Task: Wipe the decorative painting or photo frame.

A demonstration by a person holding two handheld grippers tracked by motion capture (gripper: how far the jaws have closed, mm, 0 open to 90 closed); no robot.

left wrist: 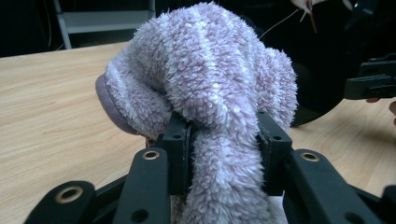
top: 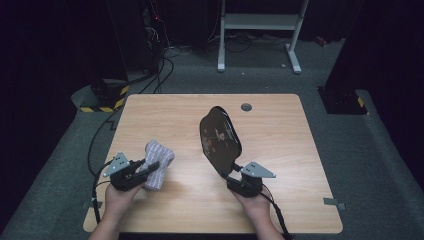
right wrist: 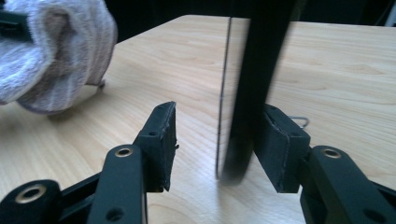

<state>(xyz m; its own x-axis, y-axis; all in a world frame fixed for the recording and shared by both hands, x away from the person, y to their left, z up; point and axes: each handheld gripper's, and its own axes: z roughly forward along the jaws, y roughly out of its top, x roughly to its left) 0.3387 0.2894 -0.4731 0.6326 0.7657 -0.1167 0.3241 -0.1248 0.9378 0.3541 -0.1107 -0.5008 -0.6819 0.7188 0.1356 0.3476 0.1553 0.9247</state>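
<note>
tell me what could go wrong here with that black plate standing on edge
1. The right claw stands open around the glossy black oval lacquer plate; one pad is well clear of it, and the plate looks blurred. It may tip and slap onto the light wooden table.
2. If it falls leftward, it could hit the fluffy lilac striped sock clamped in the left claw.

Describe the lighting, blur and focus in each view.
High view: the wooden table is lit, the surroundings dark. Left gripper view: the fluffy lilac striped sock is sharp, the background dim. Right gripper view: the black lacquered plate is streaked with motion blur, the sock soft.
</note>
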